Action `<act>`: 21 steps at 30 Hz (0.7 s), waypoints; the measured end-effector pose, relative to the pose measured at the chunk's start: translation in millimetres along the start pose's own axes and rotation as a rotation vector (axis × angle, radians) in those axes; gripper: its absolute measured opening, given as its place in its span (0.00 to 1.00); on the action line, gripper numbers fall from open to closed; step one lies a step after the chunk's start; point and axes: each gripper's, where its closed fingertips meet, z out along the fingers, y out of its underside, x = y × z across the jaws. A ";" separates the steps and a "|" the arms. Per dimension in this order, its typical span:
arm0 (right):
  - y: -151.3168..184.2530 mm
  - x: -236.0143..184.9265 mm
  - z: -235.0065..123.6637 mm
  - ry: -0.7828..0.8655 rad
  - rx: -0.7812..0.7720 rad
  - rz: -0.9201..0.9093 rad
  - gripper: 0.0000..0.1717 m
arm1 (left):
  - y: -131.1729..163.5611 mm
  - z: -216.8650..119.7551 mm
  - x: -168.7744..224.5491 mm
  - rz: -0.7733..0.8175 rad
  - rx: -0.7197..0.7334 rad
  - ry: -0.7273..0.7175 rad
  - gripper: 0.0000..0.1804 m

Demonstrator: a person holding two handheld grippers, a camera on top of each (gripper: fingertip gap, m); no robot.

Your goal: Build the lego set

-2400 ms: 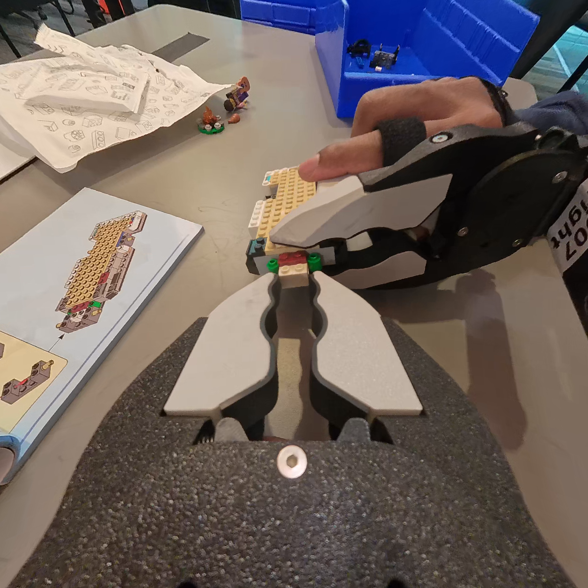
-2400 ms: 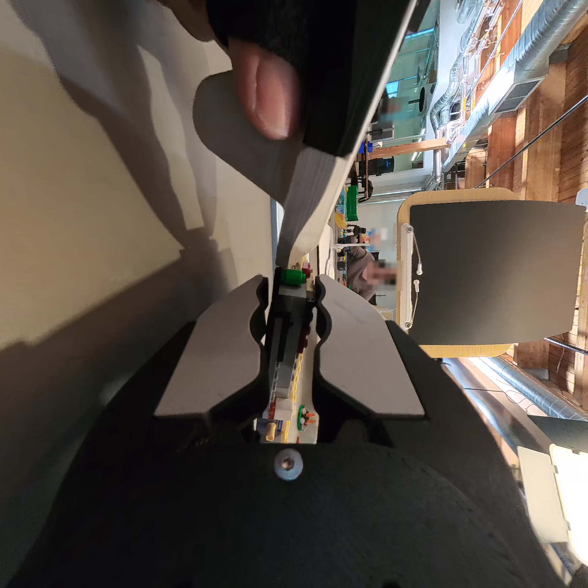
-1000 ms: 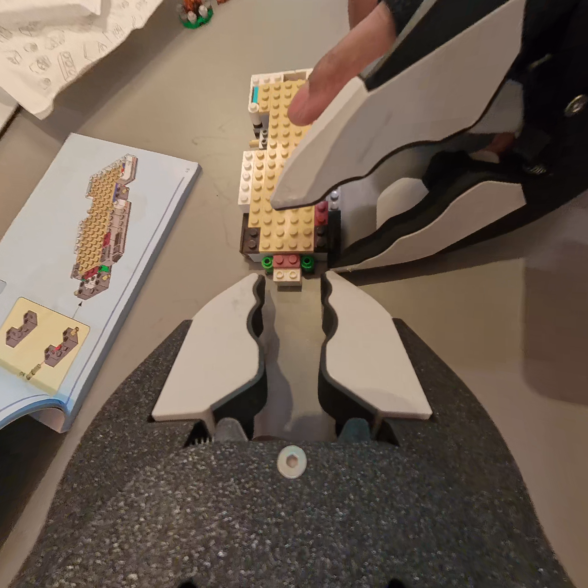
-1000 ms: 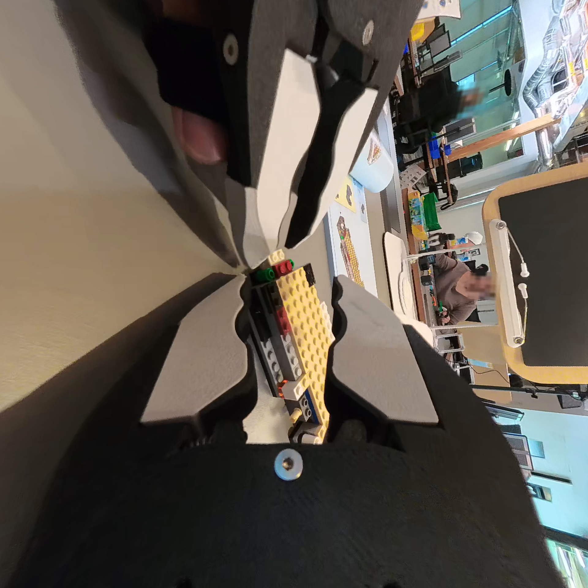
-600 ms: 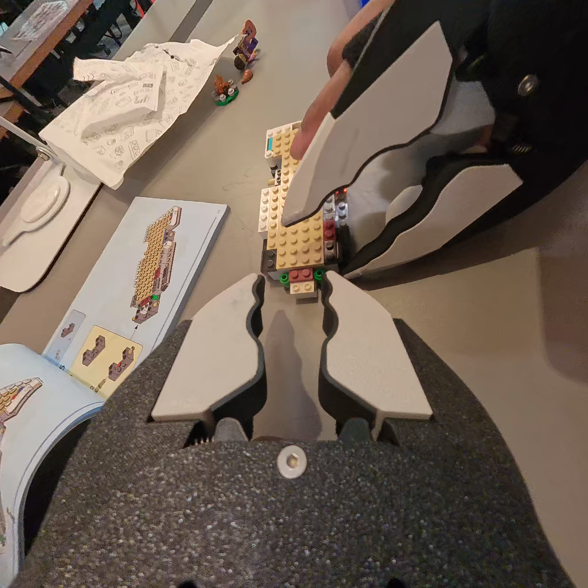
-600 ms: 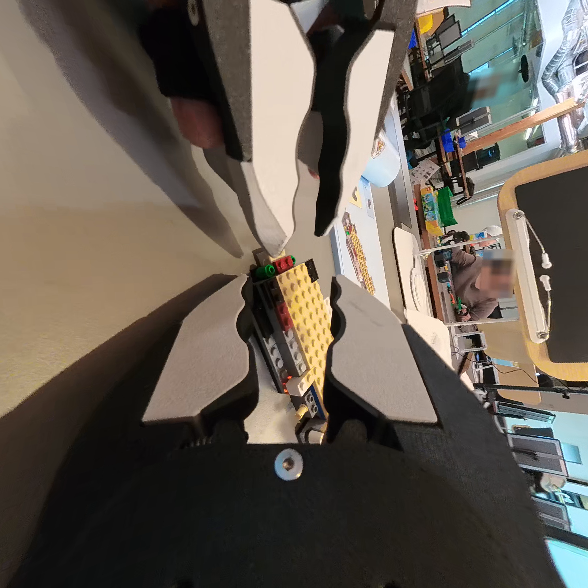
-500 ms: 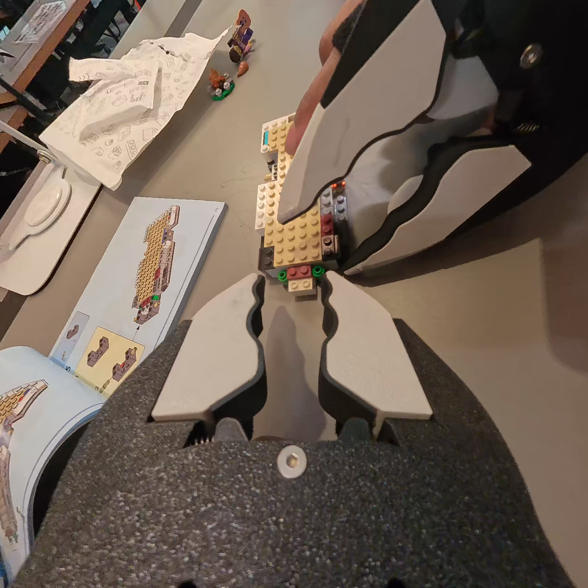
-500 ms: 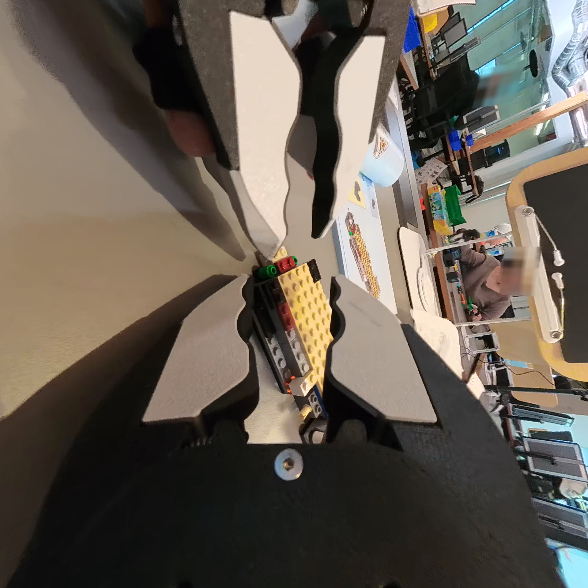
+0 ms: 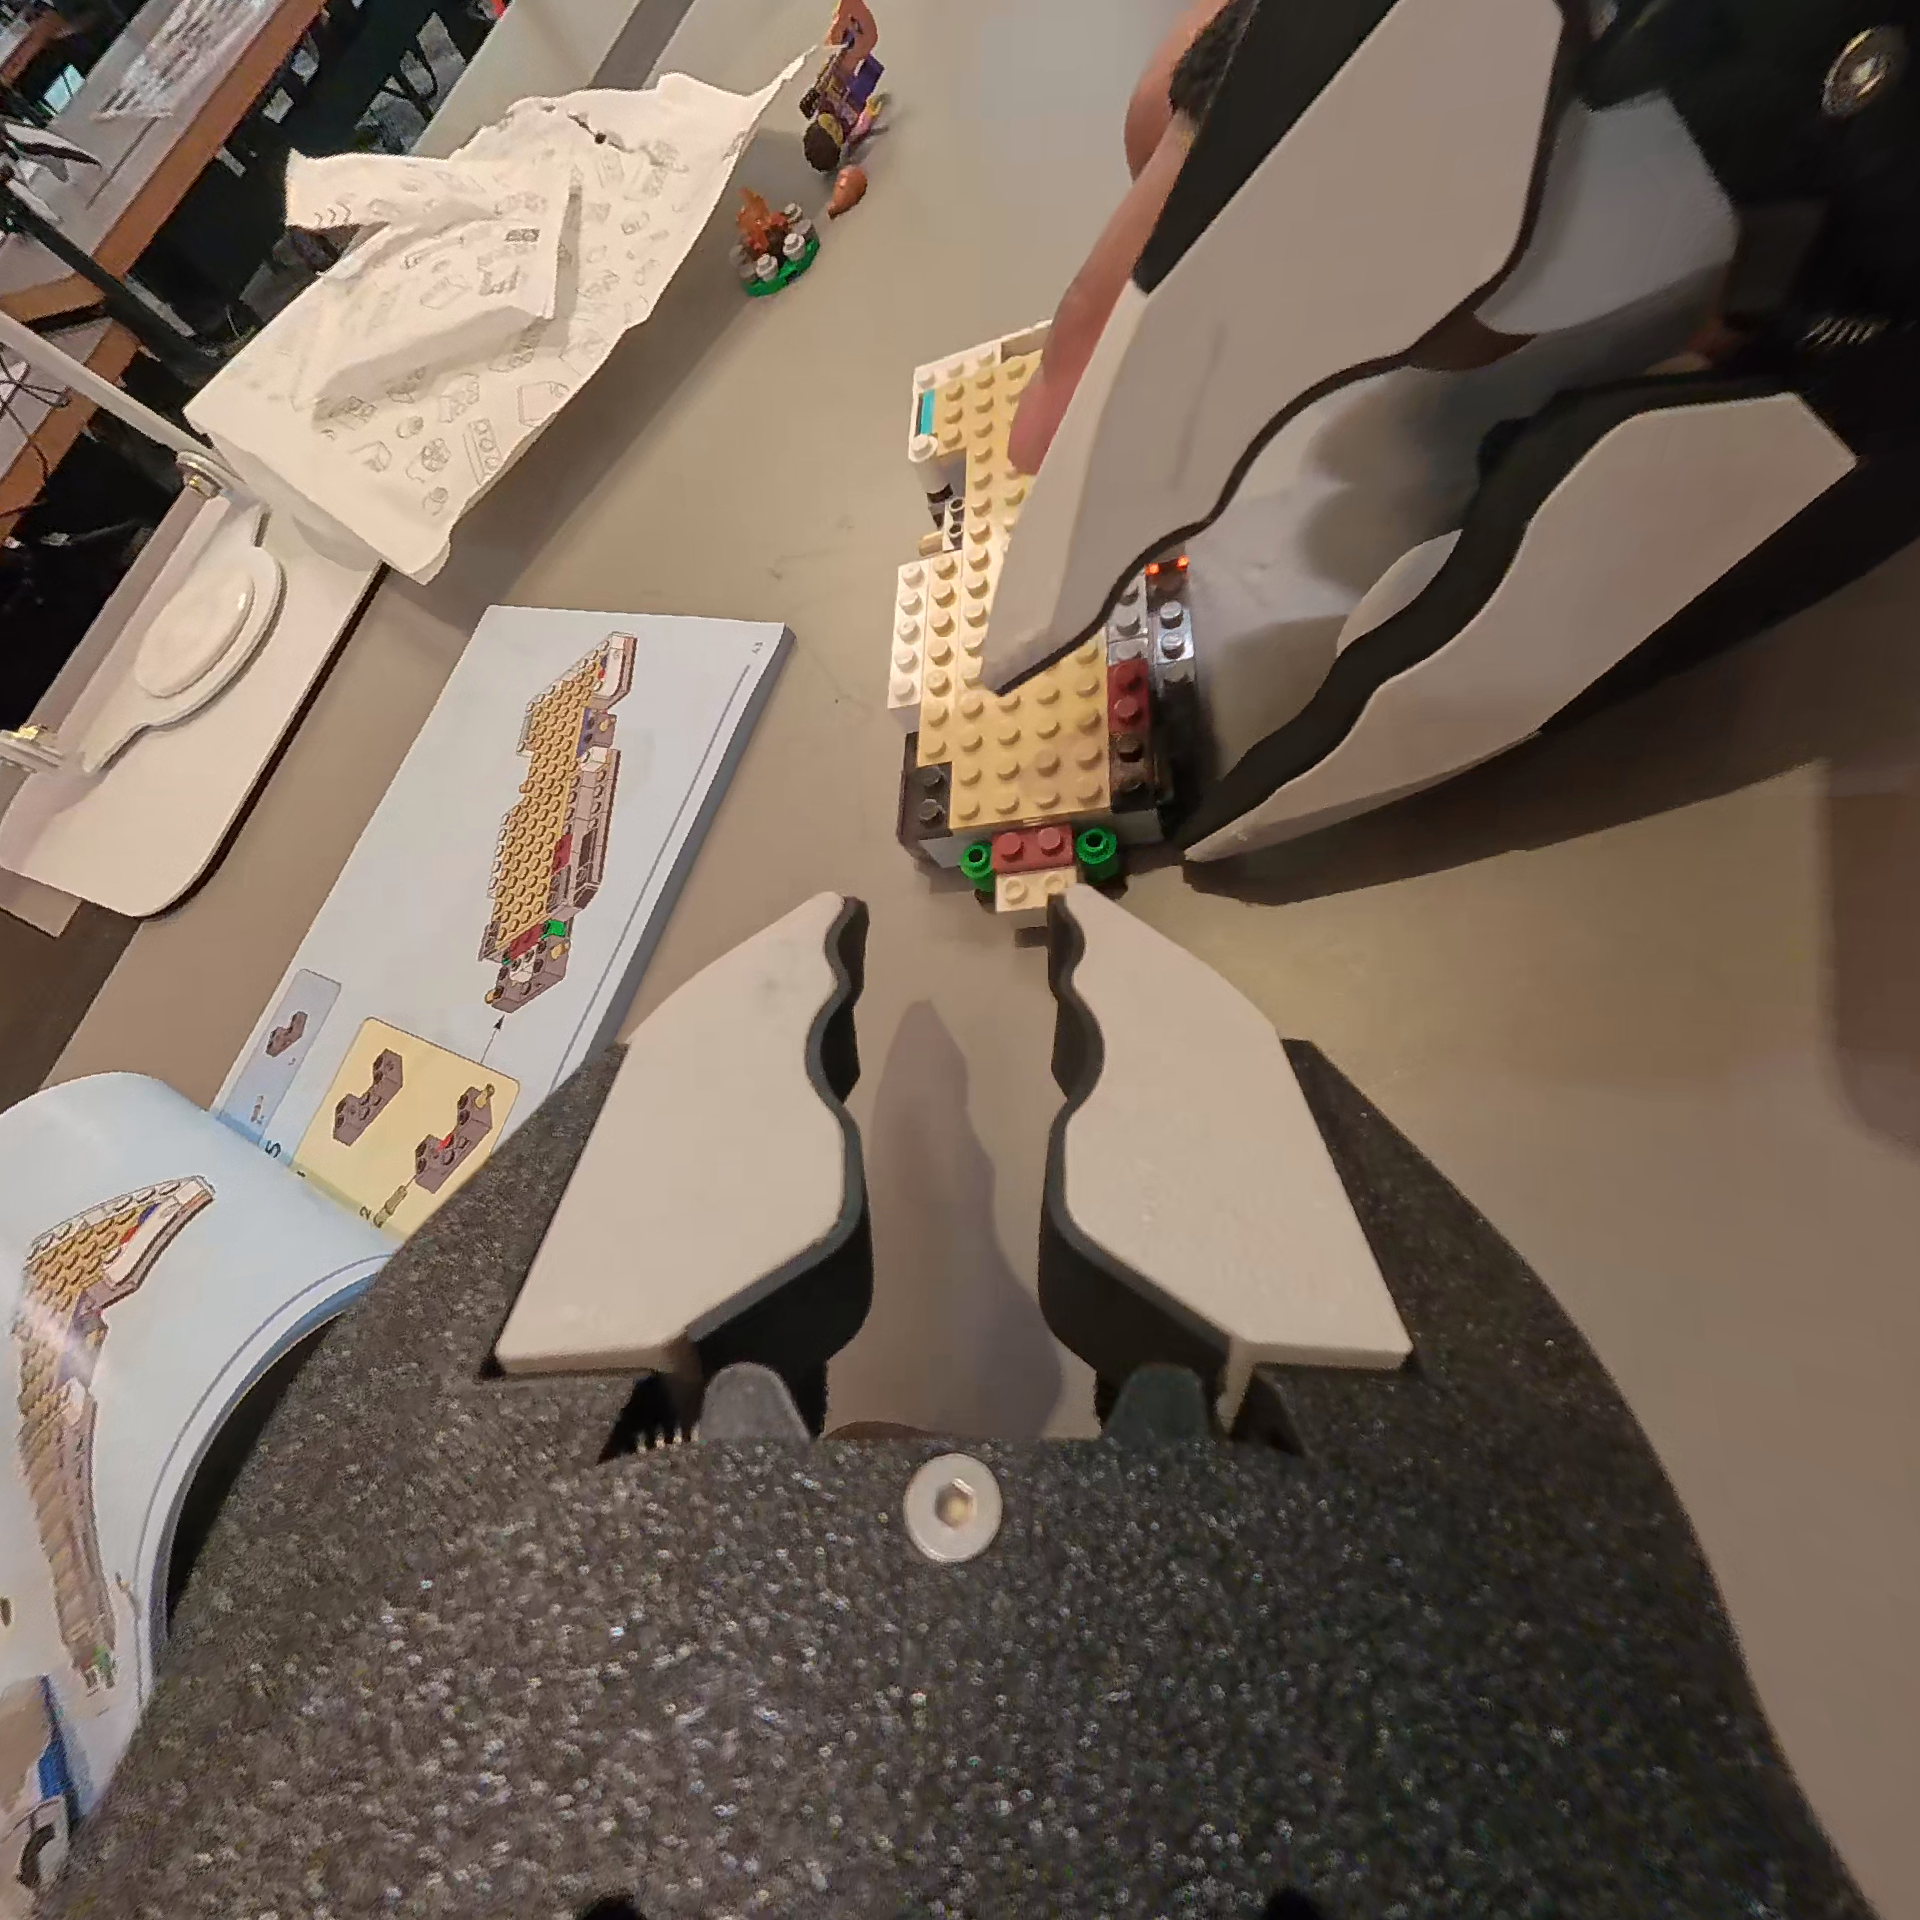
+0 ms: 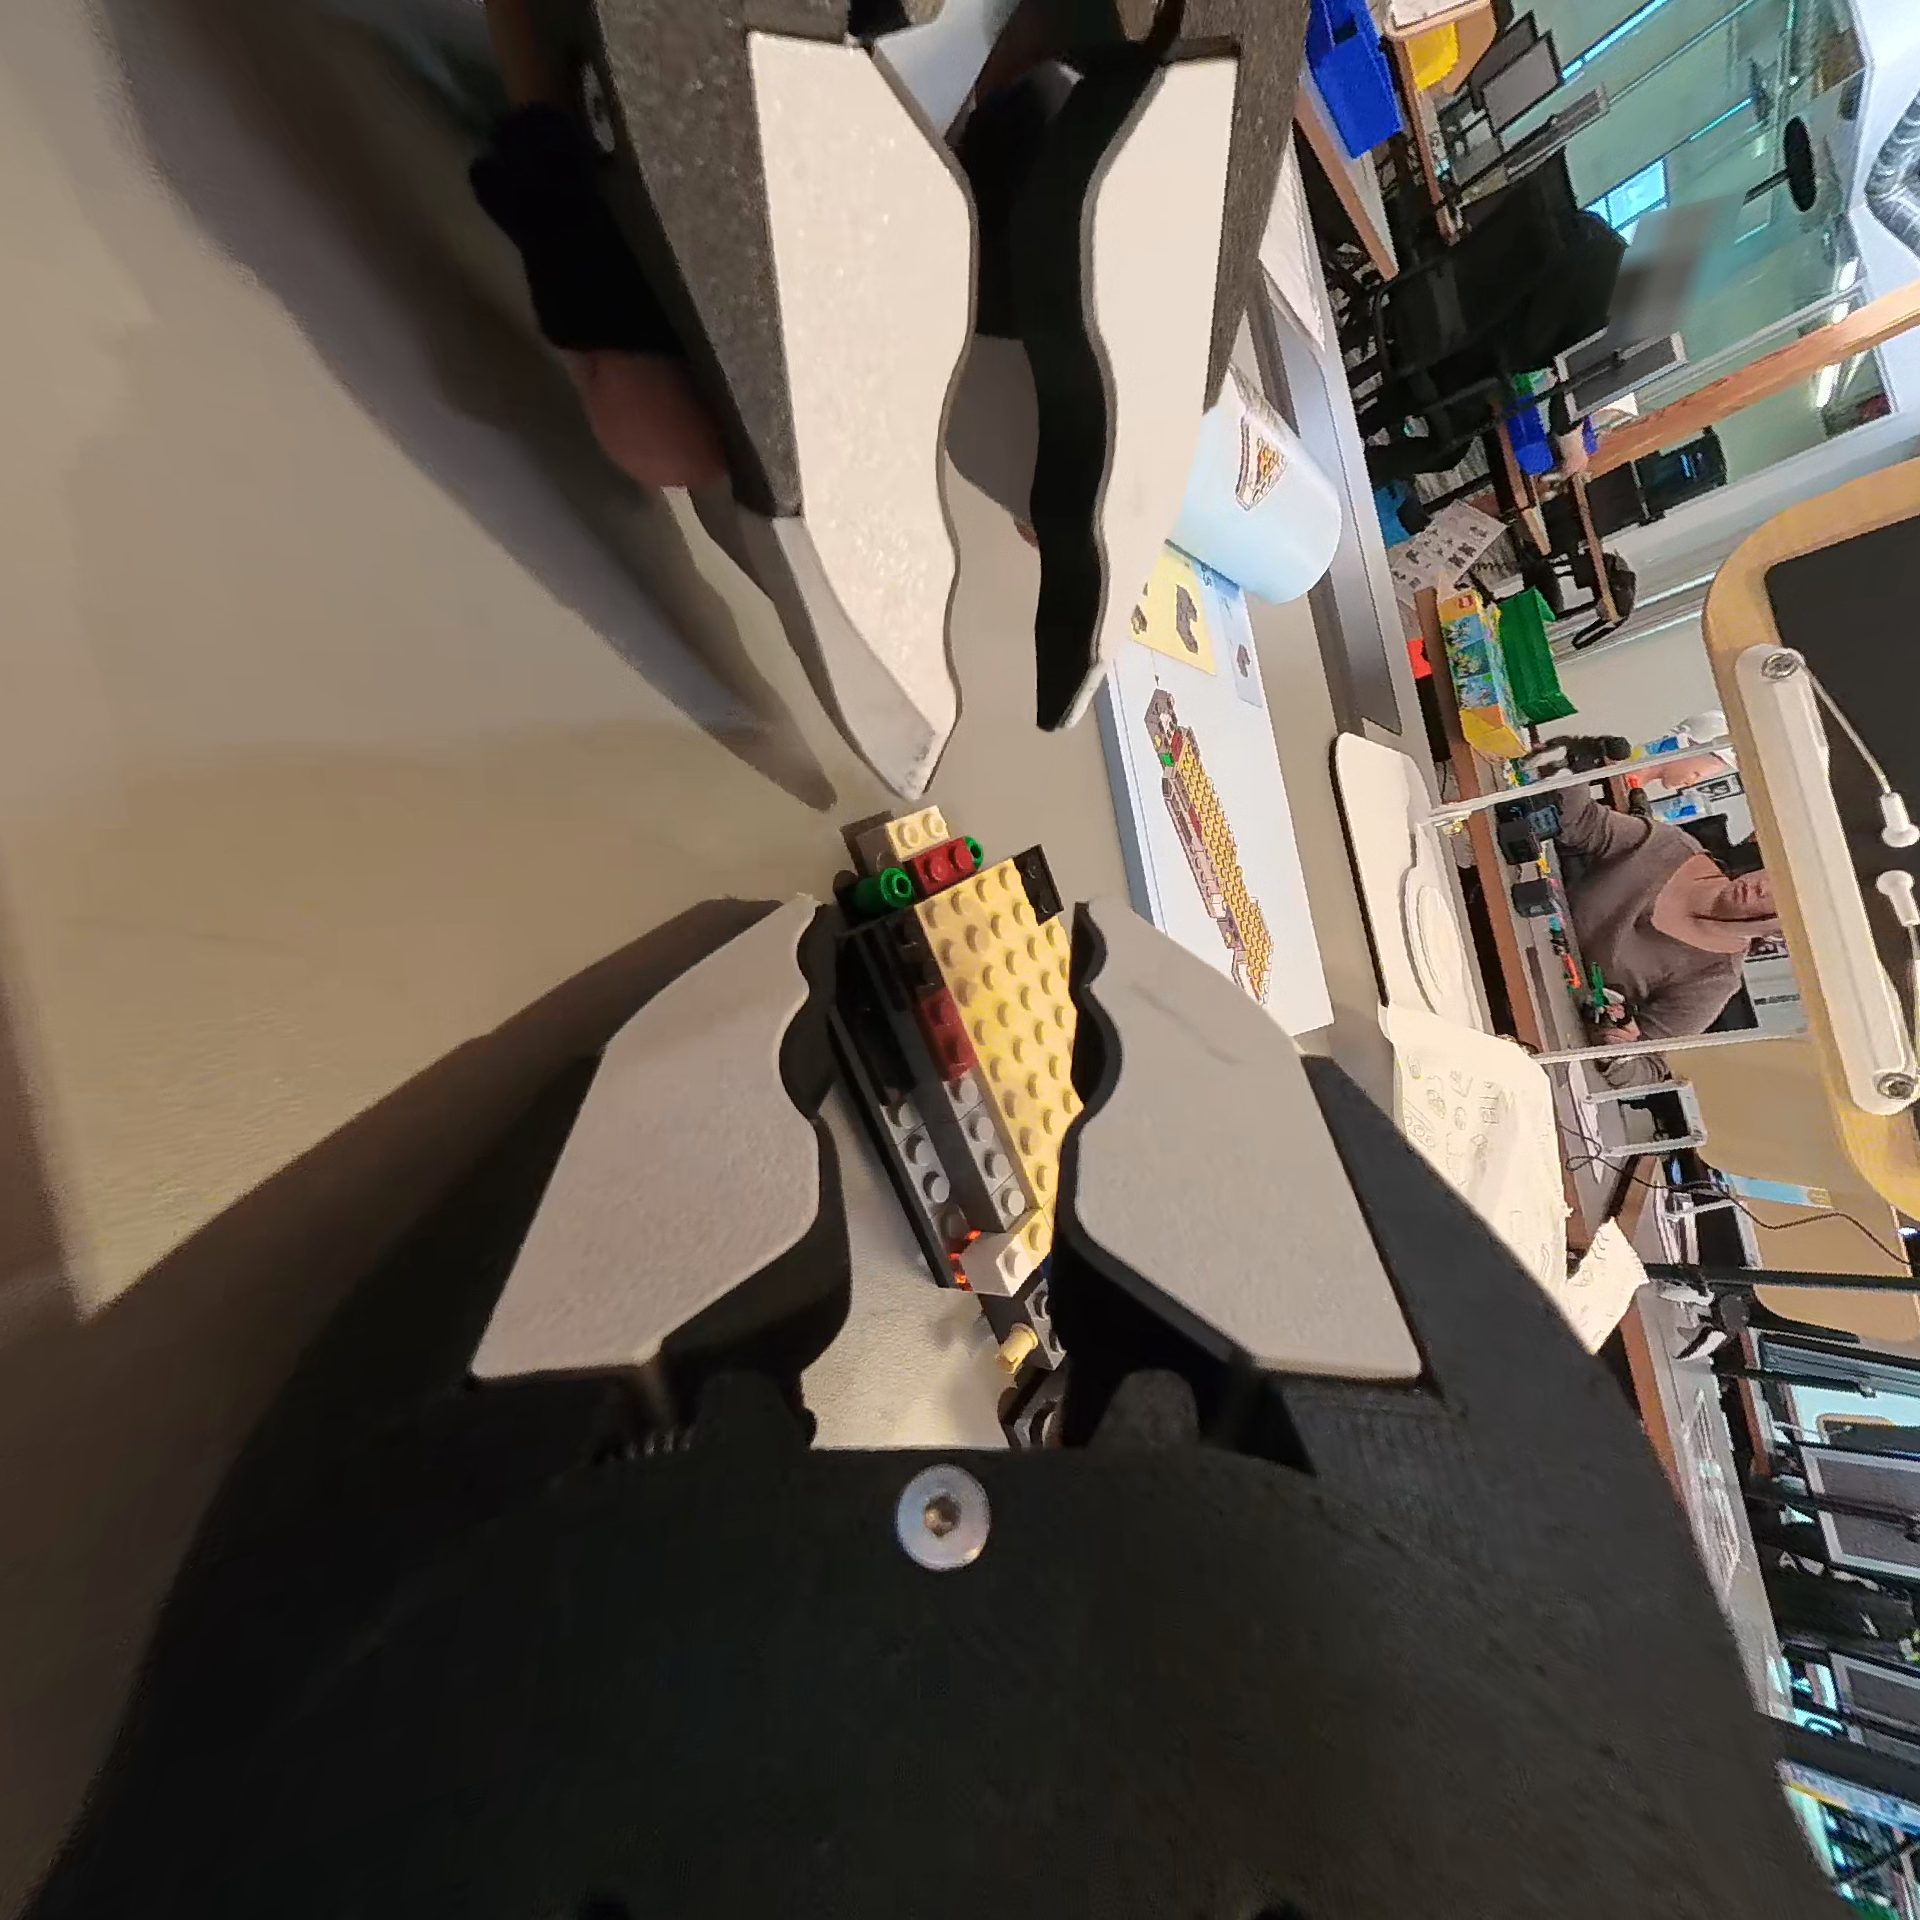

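A brick model point(image 9: 1029, 727) with a tan studded top, dark sides and red and green pieces at its front lies on the grey table point(image 9: 1455, 1039). A small cream brick point(image 9: 1034, 888) sits at its front end. My left gripper point(image 9: 956, 914) is open and empty, its tips just short of that brick. It also shows in the right wrist view point(image 10: 987, 743), above the model point(image 10: 1008, 997). My right gripper point(image 10: 945, 909) straddles the model's right edge with both pads against it. In the left wrist view point(image 9: 1096, 769), one finger lies on the tan top and the other against the side.
An open instruction booklet point(image 9: 582, 831) lies left of the model. A crumpled printed sheet point(image 9: 468, 312) and small brick figures point(image 9: 779, 239) lie farther back. A white board point(image 9: 156, 727) sits at the left edge. A person point(image 10: 1662, 914) sits far off. Both grippers' tips are close together, under 4 cm apart.
My left gripper has drawn back from the model's front, leaving the cream brick on it, and stays open. My right gripper has tilted up over the model and its jaws have narrowed onto it.
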 end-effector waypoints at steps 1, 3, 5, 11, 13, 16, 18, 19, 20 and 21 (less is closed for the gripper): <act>0.1 0.0 0.1 0.000 0.000 0.000 0.25 | 0.7 -0.3 -0.8 -0.002 -0.001 -0.001 0.19; 0.6 0.2 0.3 -0.001 0.000 0.000 0.25 | 1.3 -0.9 -2.0 -0.005 0.000 -0.003 0.19; 1.4 0.9 0.5 -0.001 -0.001 0.004 0.25 | 1.2 -1.1 -2.5 -0.008 0.002 -0.004 0.19; 4.0 3.0 1.2 -0.003 -0.001 0.015 0.25 | -1.8 -2.0 -2.3 -0.014 0.020 0.001 0.19; 4.2 3.3 1.5 -0.007 0.004 0.025 0.25 | -4.0 -2.6 -2.8 -0.022 0.035 0.003 0.19; 4.2 3.1 1.5 -0.011 0.014 0.030 0.25 | -4.3 -2.3 -5.0 -0.040 0.038 0.006 0.19; 3.4 2.2 0.9 -0.012 0.022 0.026 0.24 | -4.7 -2.7 -5.7 -0.048 0.041 0.007 0.19; 3.4 2.2 1.1 -0.012 0.022 0.024 0.24 | -4.7 -2.9 -5.8 -0.048 0.043 0.007 0.19; 3.4 2.4 1.3 -0.012 0.022 0.024 0.24 | -4.4 -2.7 -5.8 -0.046 0.041 0.009 0.19; 3.3 2.5 1.5 -0.013 0.024 0.027 0.24 | -3.6 -2.3 -5.9 -0.044 0.036 0.010 0.19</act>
